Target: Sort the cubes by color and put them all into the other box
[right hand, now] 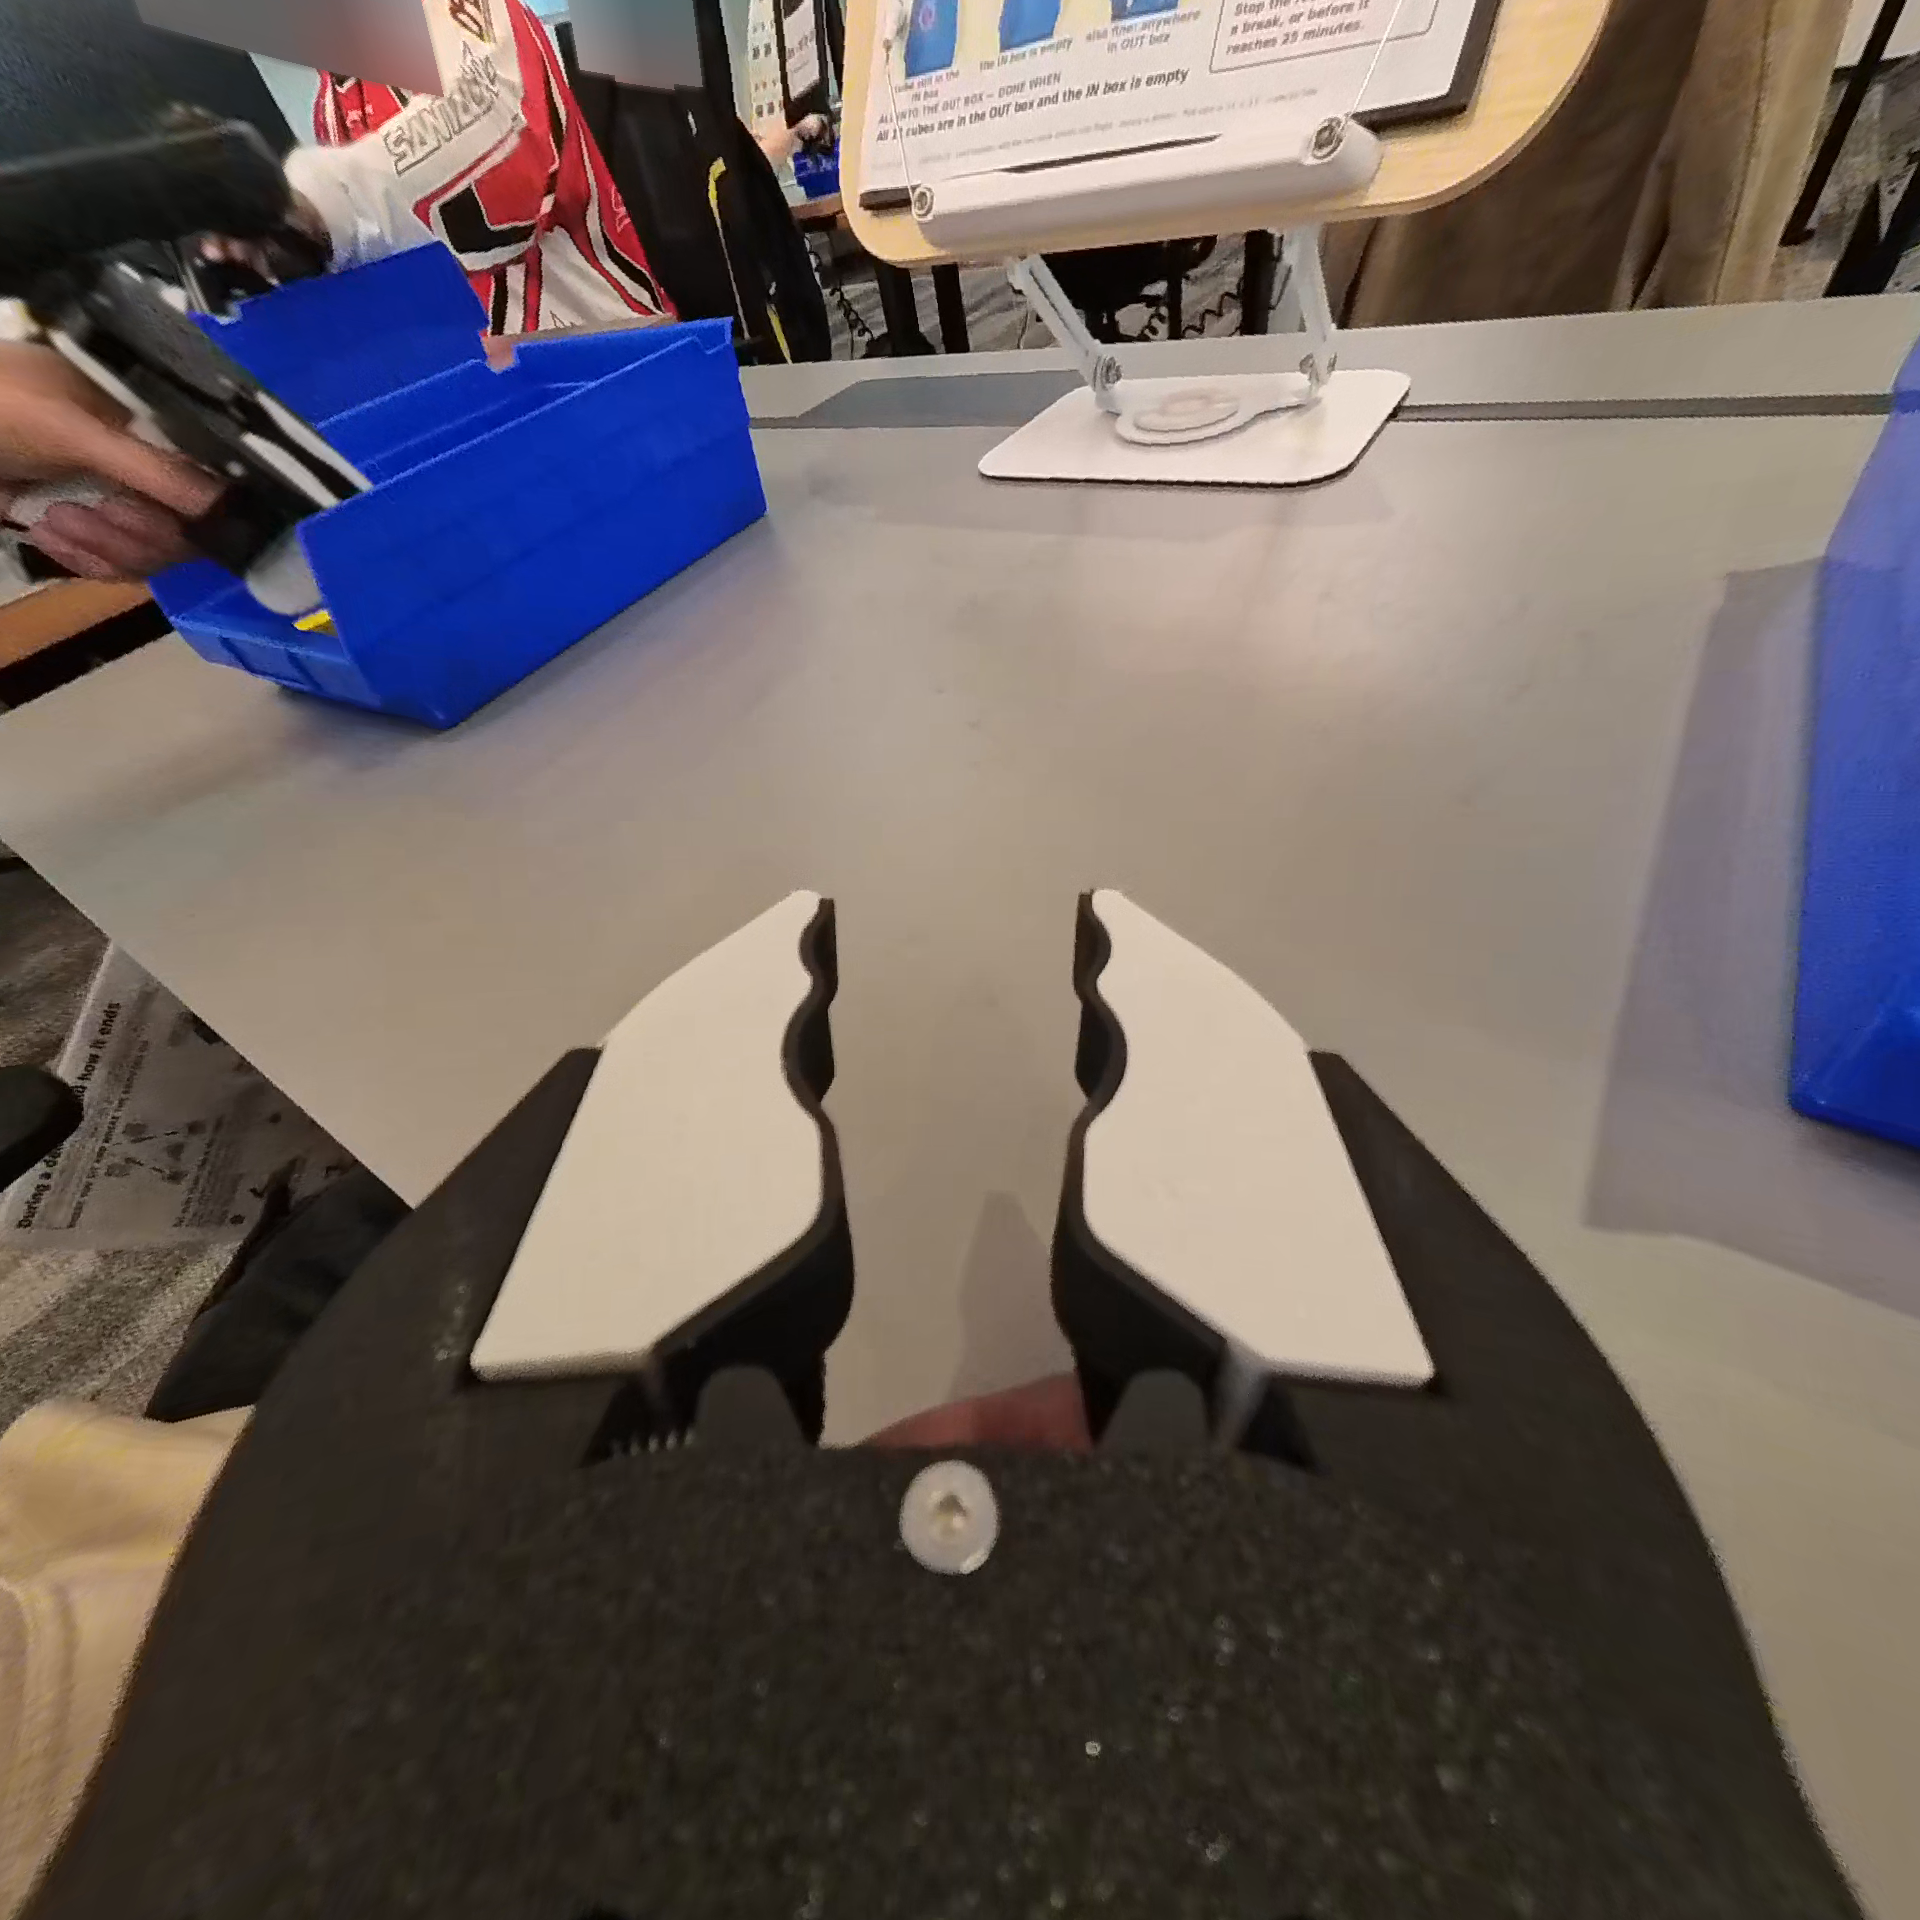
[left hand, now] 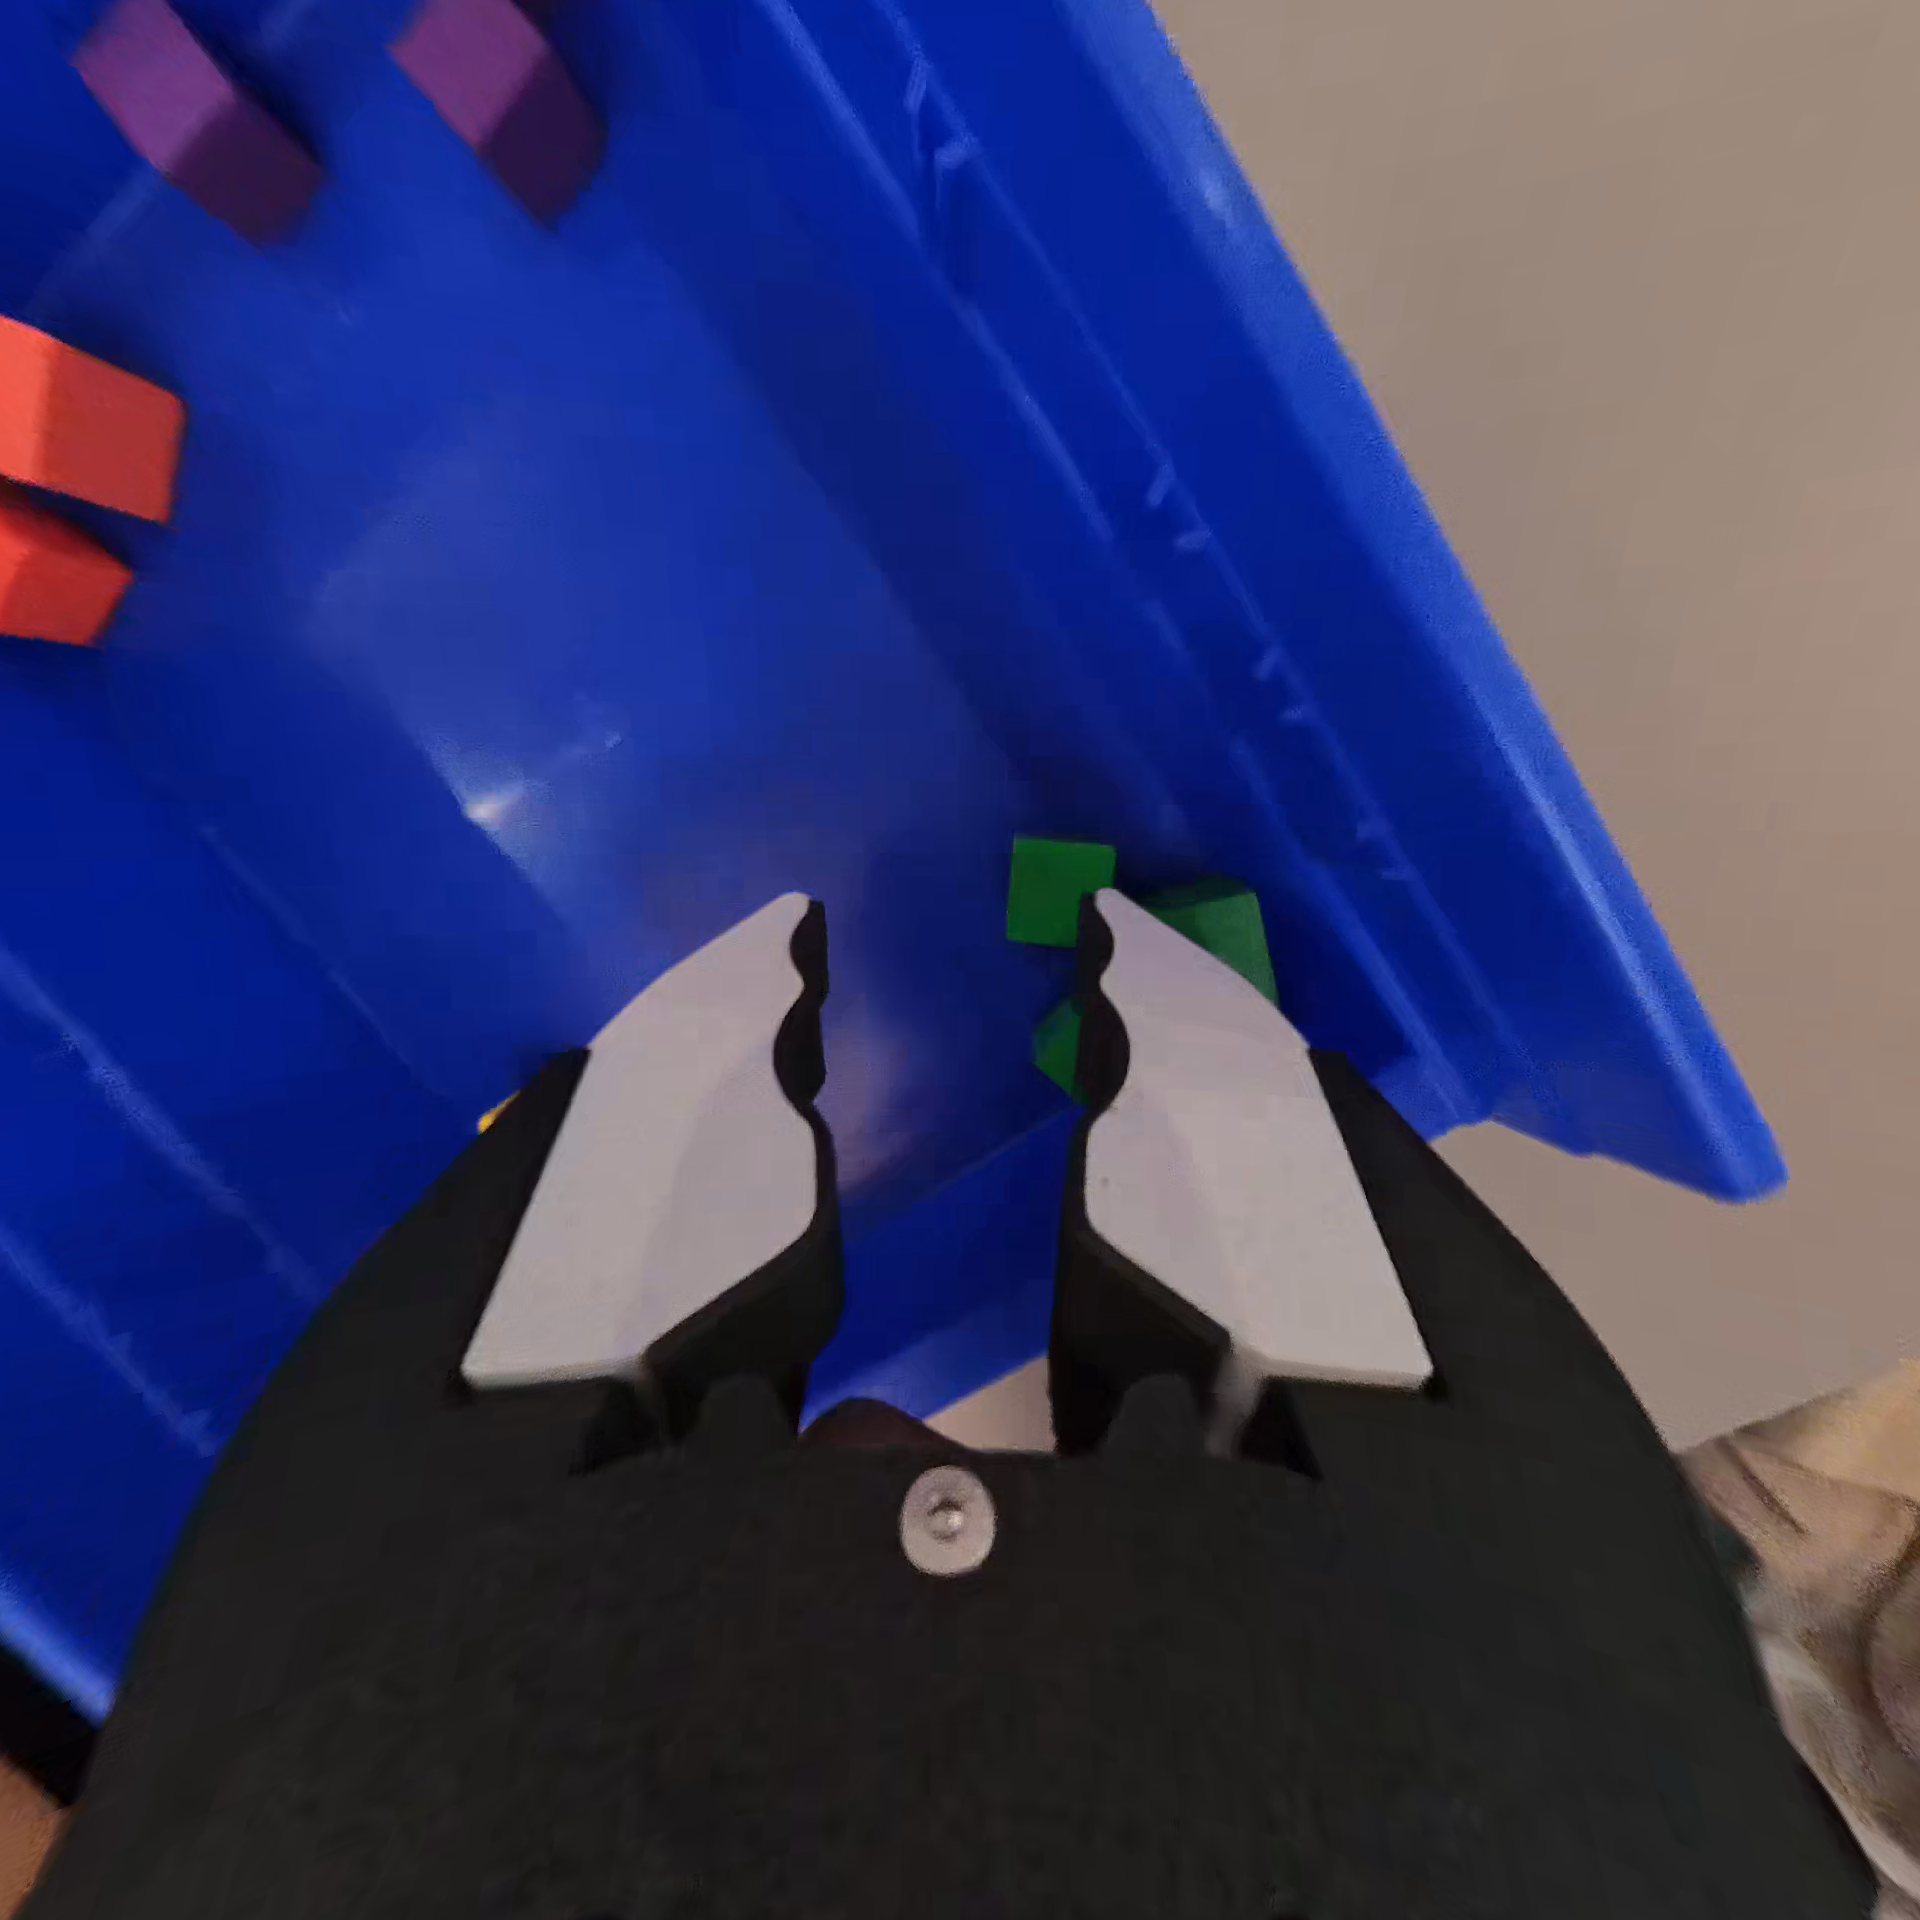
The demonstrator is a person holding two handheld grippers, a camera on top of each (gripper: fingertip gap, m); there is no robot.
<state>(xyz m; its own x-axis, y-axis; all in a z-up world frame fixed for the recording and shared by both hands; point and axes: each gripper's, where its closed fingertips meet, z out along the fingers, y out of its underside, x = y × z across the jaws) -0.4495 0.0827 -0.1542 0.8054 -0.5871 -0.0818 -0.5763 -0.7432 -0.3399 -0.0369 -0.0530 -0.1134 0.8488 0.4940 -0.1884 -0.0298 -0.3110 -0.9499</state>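
**Left tool in bin, both tools empty**

Blue bin [left hand: 644,582] holds cubes in colour groups: two purple cubes [left hand: 187,125] at the far end, two red cubes [left hand: 73,436] by the left edge, green cubes [left hand: 1058,891] packed into the near right corner against the wall. At least two green, maybe three; the finger hides part of the cluster. A yellow sliver [left hand: 497,1114] peeks out by the left finger, too little to identify.

Left tool [left hand: 951,914] is down inside the bin, jaws apart, nothing between them. Green cubes sit just beside and partly under its right finger [left hand: 1195,1049], not in the gap.

Right tool [right hand: 954,914] hangs over bare grey tabletop [right hand: 1039,727], jaws apart, empty, well apart from the bin. Second bin [right hand: 1870,831] at the right edge, contents not visible. White stand [right hand: 1195,426] with a board at the back.
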